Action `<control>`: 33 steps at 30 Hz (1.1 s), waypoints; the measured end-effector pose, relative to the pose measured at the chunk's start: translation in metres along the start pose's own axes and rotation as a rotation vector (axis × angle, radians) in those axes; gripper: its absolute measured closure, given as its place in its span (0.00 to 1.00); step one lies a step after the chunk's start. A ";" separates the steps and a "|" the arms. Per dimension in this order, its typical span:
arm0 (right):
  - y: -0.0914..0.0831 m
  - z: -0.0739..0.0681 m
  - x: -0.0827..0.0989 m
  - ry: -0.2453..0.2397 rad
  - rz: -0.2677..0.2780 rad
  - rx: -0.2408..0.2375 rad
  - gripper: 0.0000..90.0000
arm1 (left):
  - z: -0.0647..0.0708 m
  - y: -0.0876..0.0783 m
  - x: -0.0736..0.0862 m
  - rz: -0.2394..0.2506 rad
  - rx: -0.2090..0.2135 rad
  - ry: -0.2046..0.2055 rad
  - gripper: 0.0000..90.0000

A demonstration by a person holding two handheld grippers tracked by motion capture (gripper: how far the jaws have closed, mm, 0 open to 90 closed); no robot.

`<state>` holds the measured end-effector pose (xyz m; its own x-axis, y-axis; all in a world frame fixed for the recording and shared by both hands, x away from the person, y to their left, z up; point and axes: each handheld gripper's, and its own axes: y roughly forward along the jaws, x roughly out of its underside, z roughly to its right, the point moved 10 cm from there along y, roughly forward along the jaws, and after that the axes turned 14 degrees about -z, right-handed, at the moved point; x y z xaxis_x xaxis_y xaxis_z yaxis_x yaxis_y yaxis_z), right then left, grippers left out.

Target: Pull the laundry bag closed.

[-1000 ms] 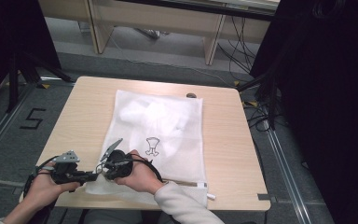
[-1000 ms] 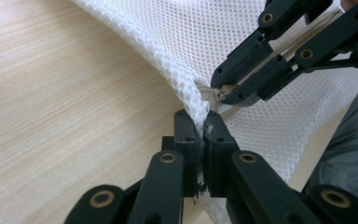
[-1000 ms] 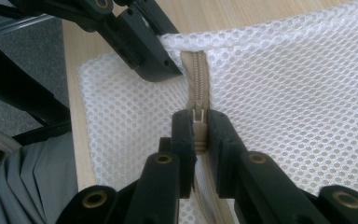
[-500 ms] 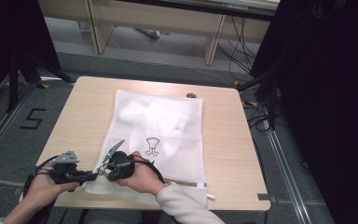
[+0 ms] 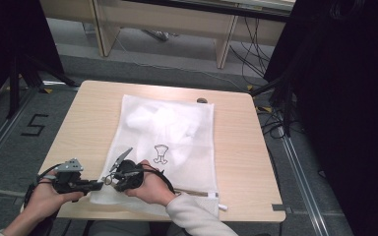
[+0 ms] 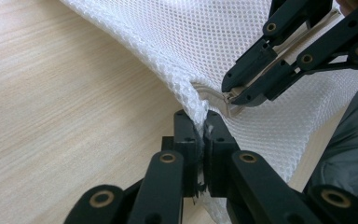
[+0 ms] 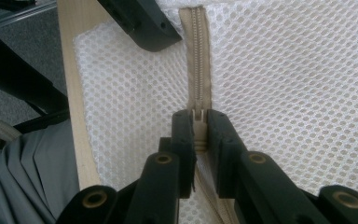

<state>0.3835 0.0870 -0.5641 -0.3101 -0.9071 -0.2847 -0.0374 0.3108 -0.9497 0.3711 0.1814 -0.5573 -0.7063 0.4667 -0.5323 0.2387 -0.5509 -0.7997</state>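
White mesh laundry bag [image 5: 170,137] flat on tabletop [image 5: 246,147], near edge toward person. Left gripper [image 6: 200,128] fingers pinching bag's mesh corner. Right gripper [image 7: 199,128] fingers clamped on beige zipper [image 7: 196,60] just beside.

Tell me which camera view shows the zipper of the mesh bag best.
The right gripper view: the beige zipper runs up the frame, its teeth visible, and the right gripper is shut on it. The left gripper view shows a short piece at the bag's corner. The high view shows a thin line.
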 end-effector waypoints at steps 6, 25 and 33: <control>0.001 0.001 0.004 -0.002 -0.013 0.003 0.91 | -0.001 -0.001 0.000 0.000 -0.005 -0.008 0.95; 0.000 0.001 0.012 0.016 -0.013 0.002 0.91 | -0.003 -0.001 0.000 0.008 -0.006 -0.014 0.95; 0.000 0.003 0.016 0.018 -0.016 0.001 0.91 | -0.003 -0.001 0.000 0.006 -0.008 -0.015 0.95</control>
<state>0.3813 0.0715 -0.5694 -0.3262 -0.9069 -0.2667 -0.0415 0.2955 -0.9544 0.3730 0.1838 -0.5576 -0.7150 0.4529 -0.5326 0.2481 -0.5478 -0.7990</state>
